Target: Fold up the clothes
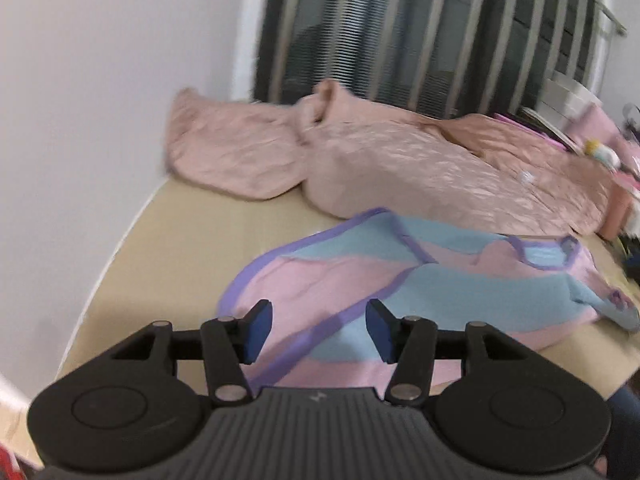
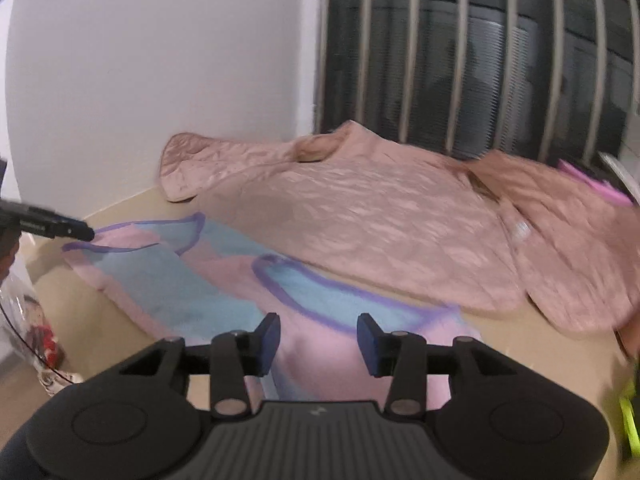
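Note:
A small pink and light-blue garment (image 1: 400, 280) with purple trim lies rumpled on the beige surface (image 1: 180, 248). Over its near edge my left gripper (image 1: 319, 330) stands open, its blue pads (image 1: 258, 330) apart and nothing pinched between them. In the right wrist view the same garment (image 2: 224, 280) spreads from the left to the middle. My right gripper (image 2: 319, 344) hangs open above its near pink part, pads (image 2: 370, 344) clear of the cloth. The black tip of the left gripper's fingers (image 2: 64, 229) shows at the garment's far left corner.
A large pink quilted cover (image 1: 420, 168) lies bunched behind the garment, up to a white wall (image 1: 100, 80) and a barred window (image 1: 440, 32). Cluttered items (image 1: 600, 152) sit at the far right. A clear plastic bag (image 2: 36, 332) lies off the surface's left edge.

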`<act>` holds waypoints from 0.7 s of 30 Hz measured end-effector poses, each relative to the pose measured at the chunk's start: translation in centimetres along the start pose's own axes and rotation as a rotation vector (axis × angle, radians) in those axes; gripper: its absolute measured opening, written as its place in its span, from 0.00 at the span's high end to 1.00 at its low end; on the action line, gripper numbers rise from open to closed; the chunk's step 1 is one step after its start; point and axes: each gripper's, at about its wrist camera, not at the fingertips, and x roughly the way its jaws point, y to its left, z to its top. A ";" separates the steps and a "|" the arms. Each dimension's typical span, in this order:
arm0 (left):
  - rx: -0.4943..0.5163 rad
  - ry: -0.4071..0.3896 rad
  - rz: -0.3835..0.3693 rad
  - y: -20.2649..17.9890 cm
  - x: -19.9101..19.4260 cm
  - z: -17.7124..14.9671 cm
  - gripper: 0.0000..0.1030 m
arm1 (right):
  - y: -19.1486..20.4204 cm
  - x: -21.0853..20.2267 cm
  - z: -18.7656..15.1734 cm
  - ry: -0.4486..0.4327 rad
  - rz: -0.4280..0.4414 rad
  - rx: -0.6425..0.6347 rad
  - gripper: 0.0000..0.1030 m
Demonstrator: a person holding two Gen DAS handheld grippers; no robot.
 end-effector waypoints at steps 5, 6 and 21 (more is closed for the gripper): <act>-0.019 0.019 -0.027 0.2 0.5 0.4 0.49 | -0.3 -2.1 -3.3 0.070 -0.057 -0.026 0.60; -0.011 0.031 -0.026 0.1 0.8 0.4 0.49 | -0.4 -2.3 -3.8 0.075 -0.055 -0.015 0.60; -0.078 0.051 0.000 -1.1 -0.3 -2.2 0.99 | -1.2 -0.7 -6.1 0.120 -0.009 0.012 0.96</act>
